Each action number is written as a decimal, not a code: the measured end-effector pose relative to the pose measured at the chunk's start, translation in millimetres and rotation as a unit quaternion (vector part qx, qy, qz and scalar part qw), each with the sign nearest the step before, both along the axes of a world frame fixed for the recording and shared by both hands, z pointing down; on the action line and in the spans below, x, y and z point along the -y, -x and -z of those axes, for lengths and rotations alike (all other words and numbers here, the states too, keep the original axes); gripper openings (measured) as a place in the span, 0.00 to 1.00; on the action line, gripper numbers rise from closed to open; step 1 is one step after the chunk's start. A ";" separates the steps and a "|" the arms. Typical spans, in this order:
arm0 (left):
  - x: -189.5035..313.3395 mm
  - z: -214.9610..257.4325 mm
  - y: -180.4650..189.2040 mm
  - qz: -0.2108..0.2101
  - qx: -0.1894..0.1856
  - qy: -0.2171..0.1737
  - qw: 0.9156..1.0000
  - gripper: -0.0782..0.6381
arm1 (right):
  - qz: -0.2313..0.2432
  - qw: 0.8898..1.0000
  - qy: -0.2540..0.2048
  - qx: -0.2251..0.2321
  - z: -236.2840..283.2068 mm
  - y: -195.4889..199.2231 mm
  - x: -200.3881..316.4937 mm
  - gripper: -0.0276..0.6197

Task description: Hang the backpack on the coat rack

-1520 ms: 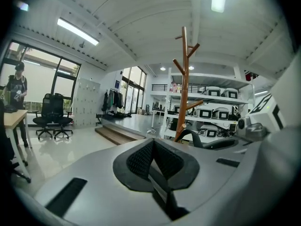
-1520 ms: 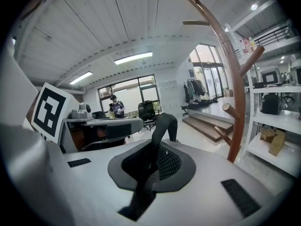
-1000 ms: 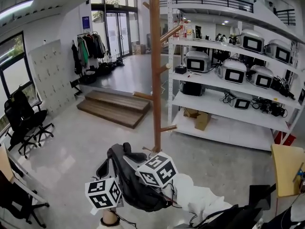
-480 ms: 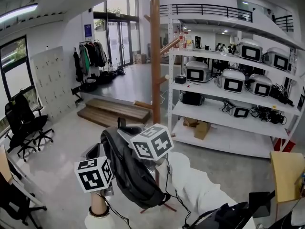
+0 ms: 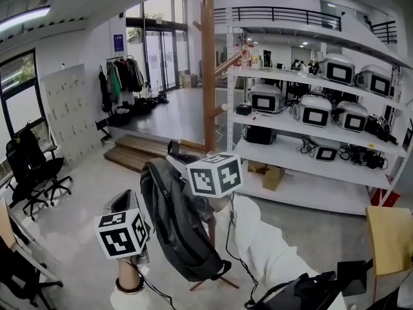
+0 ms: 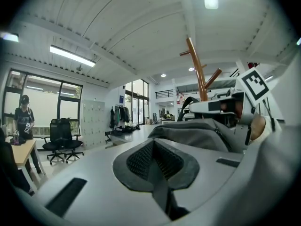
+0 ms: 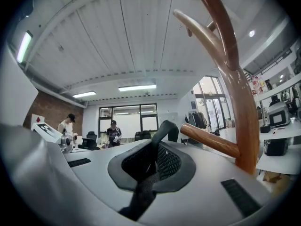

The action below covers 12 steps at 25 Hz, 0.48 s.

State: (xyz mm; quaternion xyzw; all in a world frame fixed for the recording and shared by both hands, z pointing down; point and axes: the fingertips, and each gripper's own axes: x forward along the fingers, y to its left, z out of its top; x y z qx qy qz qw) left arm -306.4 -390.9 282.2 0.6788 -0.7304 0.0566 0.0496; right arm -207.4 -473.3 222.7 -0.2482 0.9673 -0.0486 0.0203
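Note:
A dark grey backpack (image 5: 177, 228) hangs lifted in front of the wooden coat rack (image 5: 208, 76), and covers the rack's lower pole. My right gripper (image 5: 177, 152) is shut on the backpack's top handle (image 7: 163, 128), just left of the pole and close to a lower peg (image 7: 209, 140). The rack's trunk (image 7: 241, 107) rises right beside it. My left gripper (image 5: 127, 204) sits lower left, shut on a dark backpack strap (image 6: 157, 175). The bag's body (image 6: 197, 133) lies ahead of it, with the rack's branches (image 6: 201, 74) above.
White shelving (image 5: 310, 108) with several devices fills the right. A wooden step platform (image 5: 148, 148) and a clothes rail (image 5: 122, 70) lie behind the rack. Office chairs (image 5: 32, 166) stand left, a yellow table (image 5: 387, 228) right. People (image 7: 112, 134) stand far off.
Both grippers have risen with the backpack, lifting it off the floor. The right gripper has climbed to the level of the rack's lower pegs.

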 end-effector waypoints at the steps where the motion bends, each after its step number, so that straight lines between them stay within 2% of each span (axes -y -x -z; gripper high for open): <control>1: 0.9 -5.5 0.4 0.000 -0.002 0.004 1.000 0.11 | -0.002 1.000 0.001 0.004 0.3 -1.5 2.1 0.08; 5: 6.2 -21.3 -0.3 -0.002 -0.006 0.017 1.000 0.11 | -0.009 1.000 0.005 0.026 9.1 -5.9 10.0 0.08; 12: 7.3 -23.7 -4.0 -0.004 -0.005 0.016 1.000 0.11 | -0.034 0.994 0.038 0.095 18.2 -32.1 22.4 0.08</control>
